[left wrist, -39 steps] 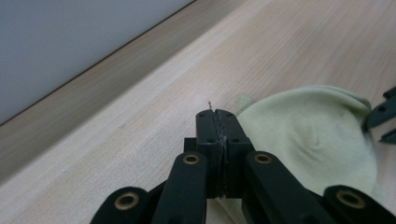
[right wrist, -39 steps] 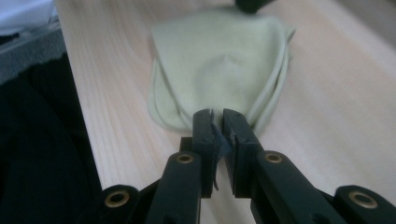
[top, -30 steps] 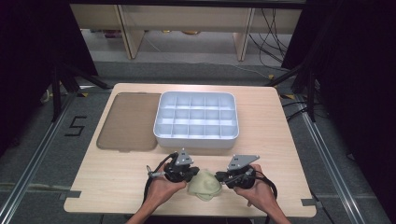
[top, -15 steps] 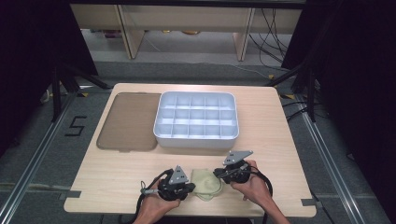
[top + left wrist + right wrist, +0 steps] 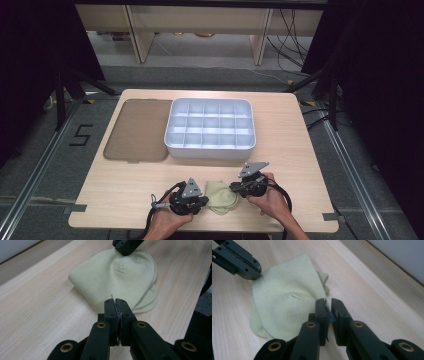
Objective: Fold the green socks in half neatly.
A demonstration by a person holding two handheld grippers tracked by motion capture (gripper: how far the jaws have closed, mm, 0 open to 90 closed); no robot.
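1. Since half a second earlier, we saw little change: both hands stayed at the bench's near edge, with the pale yellow-green cloth (image 5: 221,197) between them.
2. We saw the cloth lying folded on the wooden bench (image 5: 300,145), near the front edge and well apart from the white divided tray (image 5: 210,150).
3. We held the left hand-held gripper (image 5: 204,201) at the cloth's left edge; in the left gripper view its jaws sat pressed together just at the cloth's near edge (image 5: 117,277), and we could not tell if any fabric was pinched.
4. We held the right hand-held gripper (image 5: 233,188) at the cloth's right edge; in the right gripper view its jaws stood nearly together, a narrow gap between them, against the cloth (image 5: 287,302), its hold unclear.
5. We noted a flat brown lid (image 5: 136,129) lying just left of the tray.
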